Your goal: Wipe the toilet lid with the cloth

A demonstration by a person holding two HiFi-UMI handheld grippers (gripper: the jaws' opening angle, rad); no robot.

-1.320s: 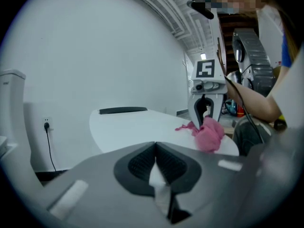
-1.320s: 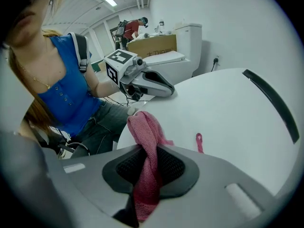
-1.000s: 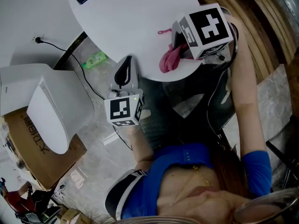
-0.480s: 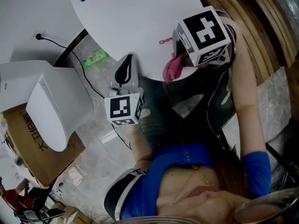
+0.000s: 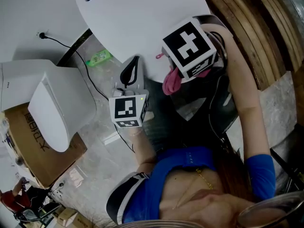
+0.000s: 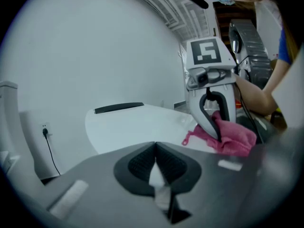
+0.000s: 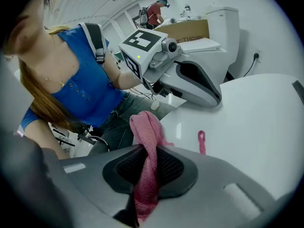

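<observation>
Draping off the toilet lid (image 5: 128, 23) at frame centre, the cloth (image 5: 171, 82) is clamped by the right gripper (image 7: 147, 167); the left gripper (image 6: 155, 167) is held closed, empty.

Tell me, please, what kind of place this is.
Probably a storeroom or test workshop, not a home bathroom: the toilet lid with the pink cloth on it stands in the open, and a second toilet sits on bare floor beside a cardboard box.
</observation>
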